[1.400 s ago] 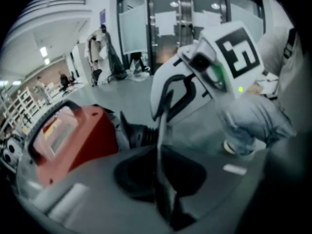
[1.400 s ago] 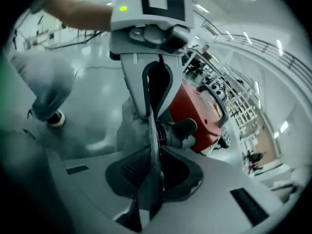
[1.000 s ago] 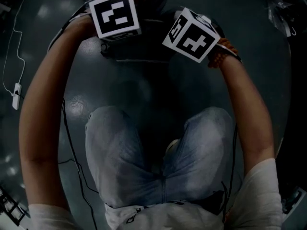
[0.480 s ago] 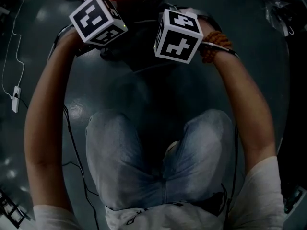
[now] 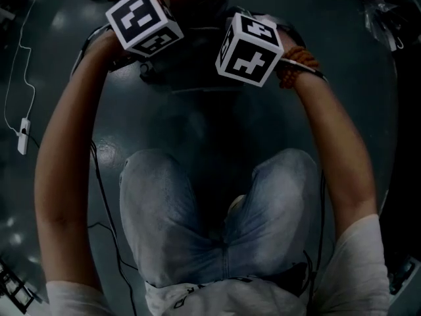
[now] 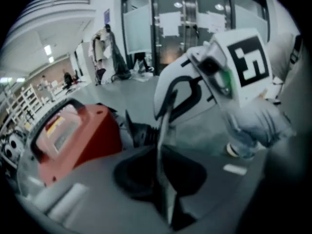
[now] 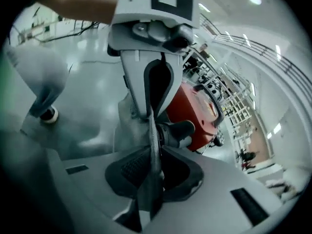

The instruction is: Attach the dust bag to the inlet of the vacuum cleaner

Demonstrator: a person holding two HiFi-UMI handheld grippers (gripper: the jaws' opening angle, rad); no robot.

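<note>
Pinches a thin edge of the dust bag (image 7: pixel 129 126) flat between the closed jaws of the left gripper (image 6: pixel 161 167). Clamps the same edge from the opposite side with the right gripper (image 7: pixel 152 172), also shut tight on it. Holds the two grippers nose to nose, both pitched steeply down, marker cubes leaning toward each other. Reaches forward with both bare forearms, elbows wide, wrists converging beyond the knees. Wears orange beads (image 5: pixel 299 59) on the right wrist and pale blue jeans (image 5: pixel 171 209). Stretches the grey, soft, cloth-like bag into a narrow strip between the pads, loose folds hanging beside it. Has the bag just near of the vacuum cleaner (image 6: pixel 73 140), a boxy glossy red shell with a dark handle, and close to its black inlet tube (image 7: pixel 180 130); cannot tell whether touching. Sits over a smooth, shiny grey floor (image 5: pixel 197 130), with a thin white cable (image 5: pixel 22 130) at the left.
</note>
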